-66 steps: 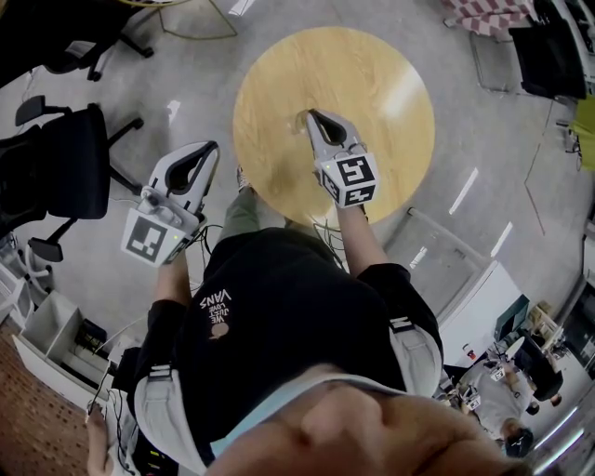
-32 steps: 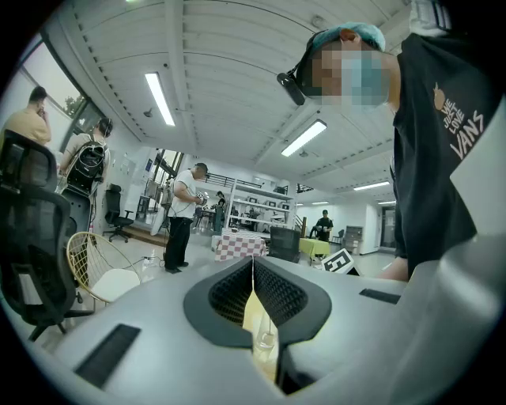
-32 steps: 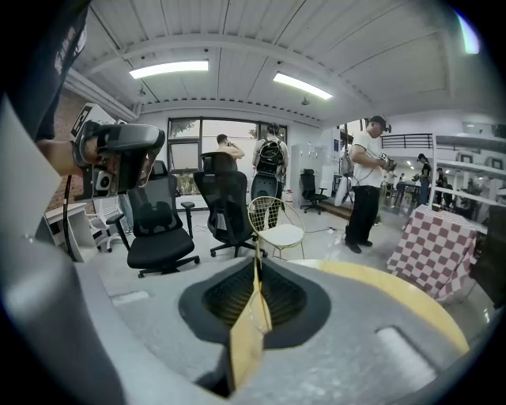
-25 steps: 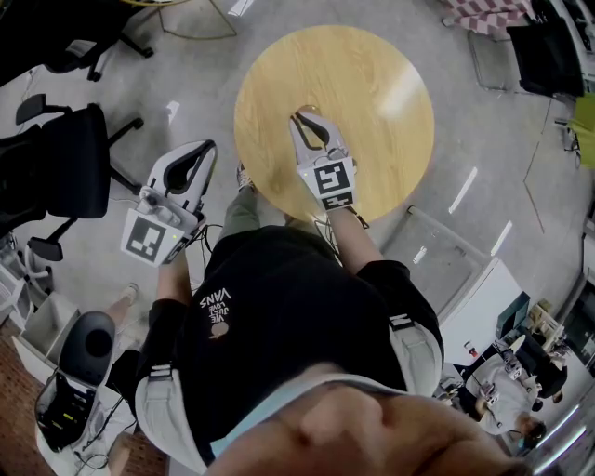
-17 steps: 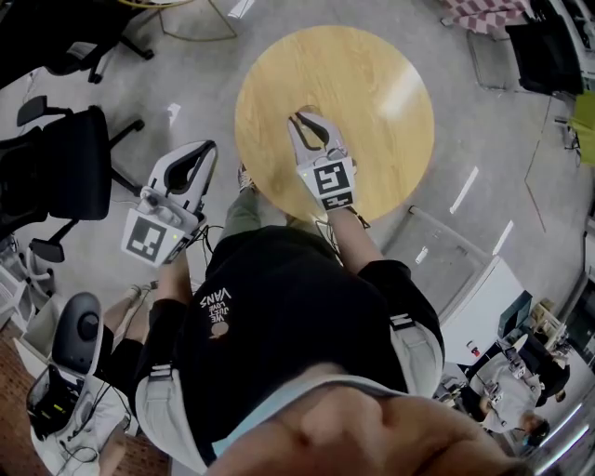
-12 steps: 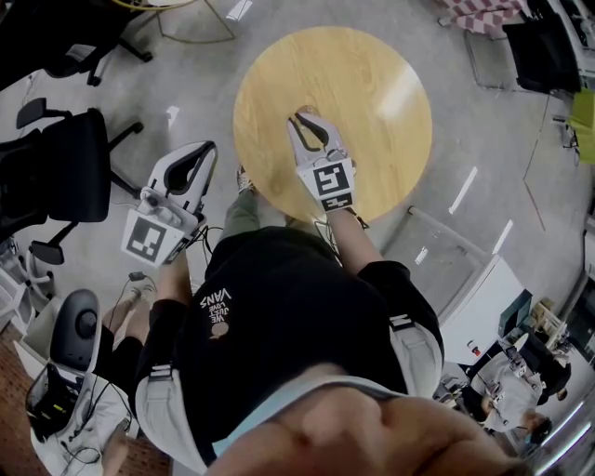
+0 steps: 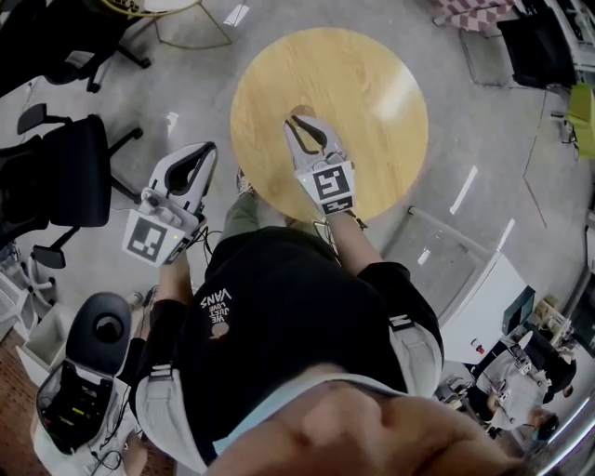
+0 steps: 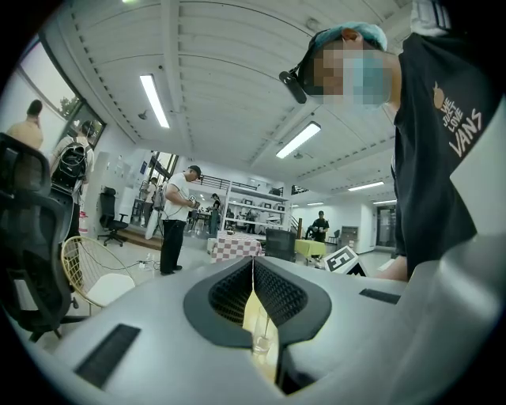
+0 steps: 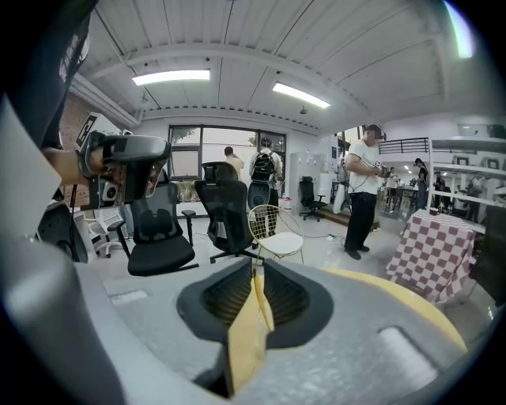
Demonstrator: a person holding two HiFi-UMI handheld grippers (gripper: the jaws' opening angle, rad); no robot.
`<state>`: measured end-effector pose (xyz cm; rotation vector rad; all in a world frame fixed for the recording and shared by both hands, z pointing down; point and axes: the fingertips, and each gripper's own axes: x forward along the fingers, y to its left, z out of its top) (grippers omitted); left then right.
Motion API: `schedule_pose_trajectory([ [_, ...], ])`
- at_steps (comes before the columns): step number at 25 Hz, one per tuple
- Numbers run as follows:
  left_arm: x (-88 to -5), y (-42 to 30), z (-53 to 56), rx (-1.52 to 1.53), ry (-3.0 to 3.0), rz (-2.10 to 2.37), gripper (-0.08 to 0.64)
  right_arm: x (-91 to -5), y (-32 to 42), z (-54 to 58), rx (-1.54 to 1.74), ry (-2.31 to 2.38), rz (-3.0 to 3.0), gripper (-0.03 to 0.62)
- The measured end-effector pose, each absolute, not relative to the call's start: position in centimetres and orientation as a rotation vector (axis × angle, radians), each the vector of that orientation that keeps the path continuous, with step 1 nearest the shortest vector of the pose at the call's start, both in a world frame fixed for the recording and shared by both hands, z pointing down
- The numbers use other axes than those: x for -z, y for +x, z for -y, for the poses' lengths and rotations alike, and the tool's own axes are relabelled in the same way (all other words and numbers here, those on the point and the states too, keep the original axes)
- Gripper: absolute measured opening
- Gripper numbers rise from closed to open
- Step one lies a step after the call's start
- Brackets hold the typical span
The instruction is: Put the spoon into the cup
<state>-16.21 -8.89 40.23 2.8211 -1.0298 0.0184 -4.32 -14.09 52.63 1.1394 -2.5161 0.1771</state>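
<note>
No spoon and no cup show in any view. A round wooden table (image 7: 372,84) stands bare in the head view. My right gripper (image 7: 296,121) hovers over its near left part, jaws shut with nothing between them. In the right gripper view the right gripper (image 9: 254,273) shows closed tips, with the table's yellow rim (image 9: 395,297) below. My left gripper (image 7: 197,153) hangs left of the table, over the floor, also shut and empty. In the left gripper view the left gripper (image 8: 253,265) has closed tips, and a strip of yellow table (image 8: 257,316) shows through the gap.
Black office chairs (image 7: 65,172) stand at the left, and a wire chair (image 7: 186,19) lies beyond the table. A black wheeled seat and case (image 7: 98,339) sit at lower left. A standing person (image 9: 364,198) and a checkered table (image 9: 443,245) are farther off.
My right gripper has shifted a little left over the table and stays shut. The left gripper has not moved. A black wheeled seat and a person's legs came in at lower left.
</note>
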Motion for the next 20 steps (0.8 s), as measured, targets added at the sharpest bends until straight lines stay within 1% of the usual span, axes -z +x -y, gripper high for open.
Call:
schedule_pose_trajectory([
  [7,-40.1,-15.9,8.4,-0.059,2.833,1.045,-0.003,-50.6,-3.6,13.6,-0.162,1.172,2.545,0.046],
  [20,-38.7,-14.1,8.6,-0.008,2.881,0.994,-0.003,-48.1,-2.0,12.8,-0.144,1.214,2.565,0.037],
])
